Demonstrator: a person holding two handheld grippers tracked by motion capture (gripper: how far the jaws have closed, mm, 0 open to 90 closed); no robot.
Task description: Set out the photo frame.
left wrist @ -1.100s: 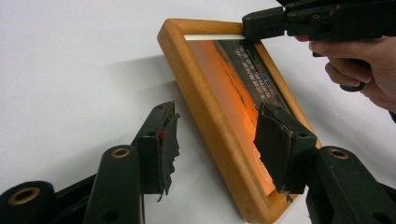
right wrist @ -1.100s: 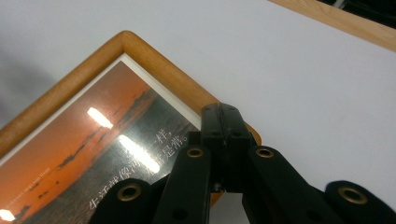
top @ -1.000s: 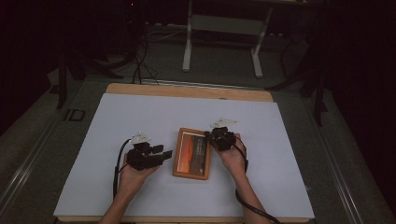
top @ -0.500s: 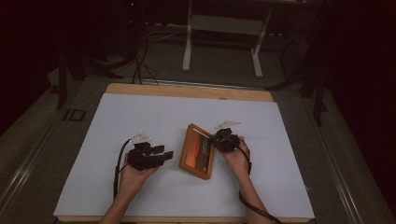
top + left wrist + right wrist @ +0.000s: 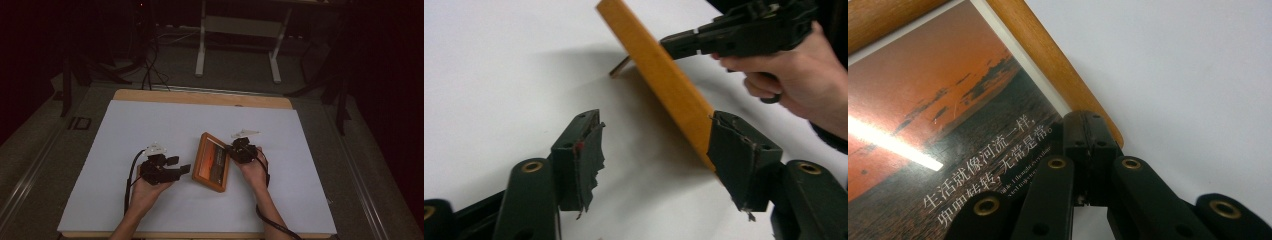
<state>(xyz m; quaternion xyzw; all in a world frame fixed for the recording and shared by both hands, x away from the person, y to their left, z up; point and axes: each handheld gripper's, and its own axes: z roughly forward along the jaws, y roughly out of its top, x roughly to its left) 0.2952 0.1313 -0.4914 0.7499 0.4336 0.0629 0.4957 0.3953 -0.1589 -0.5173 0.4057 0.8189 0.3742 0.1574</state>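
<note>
Both forearms are coming in from the near edge, each hand wrapped around a gripper. The left hand (image 5: 145,192) is holding the left gripper (image 5: 181,170) low and level, pointing toward the right hand; its jaws have just been opening and are standing wide apart. The right hand (image 5: 254,170) is tilting the right gripper (image 5: 231,151) toward the left, its jaws pressed tightly together.
</note>
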